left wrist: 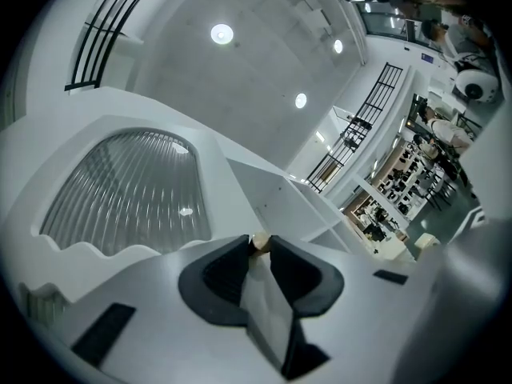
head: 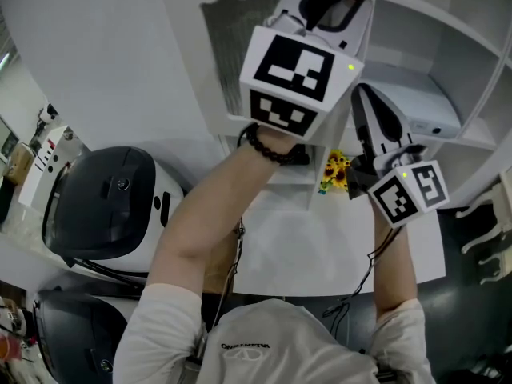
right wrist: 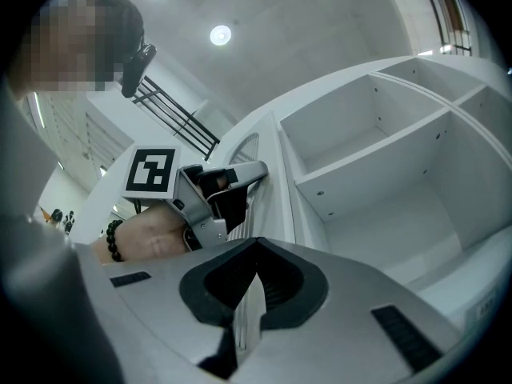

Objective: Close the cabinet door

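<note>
Door [left wrist: 128, 190] with its ribbed pane stands swung out, left of the cabinet's open shelves [right wrist: 376, 142], so it must swing right to shut. The left claw [left wrist: 258, 250] is clamped on the small tan knob [left wrist: 259, 242] at the door's edge, probably to steer it. The right claw [right wrist: 257, 242], pressed together and empty, hangs near that edge.

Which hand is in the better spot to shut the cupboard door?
Left. The left gripper pinches the small knob on the cabinet door, so it can probably swing it shut. The right gripper is closed on nothing, in front of the open shelves.
</note>
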The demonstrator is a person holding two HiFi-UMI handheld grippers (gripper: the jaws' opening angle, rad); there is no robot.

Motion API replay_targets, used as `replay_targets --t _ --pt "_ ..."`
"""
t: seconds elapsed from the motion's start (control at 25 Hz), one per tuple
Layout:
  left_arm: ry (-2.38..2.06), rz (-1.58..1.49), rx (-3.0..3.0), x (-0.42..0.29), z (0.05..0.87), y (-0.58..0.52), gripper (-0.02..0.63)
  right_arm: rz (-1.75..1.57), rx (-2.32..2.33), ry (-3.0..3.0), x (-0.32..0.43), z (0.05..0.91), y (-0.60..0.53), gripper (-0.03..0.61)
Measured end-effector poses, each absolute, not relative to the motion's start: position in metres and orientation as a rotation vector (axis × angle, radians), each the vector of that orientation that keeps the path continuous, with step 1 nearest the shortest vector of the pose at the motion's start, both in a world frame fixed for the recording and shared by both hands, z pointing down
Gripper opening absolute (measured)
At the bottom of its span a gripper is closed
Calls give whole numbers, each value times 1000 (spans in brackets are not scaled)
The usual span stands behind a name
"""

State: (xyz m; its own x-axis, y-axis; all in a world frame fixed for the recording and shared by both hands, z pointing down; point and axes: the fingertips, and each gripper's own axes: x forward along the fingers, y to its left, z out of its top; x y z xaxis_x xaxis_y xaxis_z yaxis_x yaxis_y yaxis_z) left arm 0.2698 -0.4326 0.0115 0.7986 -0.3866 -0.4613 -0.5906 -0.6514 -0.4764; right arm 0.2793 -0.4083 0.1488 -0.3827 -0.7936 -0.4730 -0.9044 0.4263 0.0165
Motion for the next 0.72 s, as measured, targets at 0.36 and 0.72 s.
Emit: replay_targets --t 0.36,0.72 --pt "751 389 -2354 275 12 -443 83 373 -1439 2297 277 150 -418 9" --pt "786 356 -2341 279 12 -456 83 348 -1451 2295 282 158 -423 9"
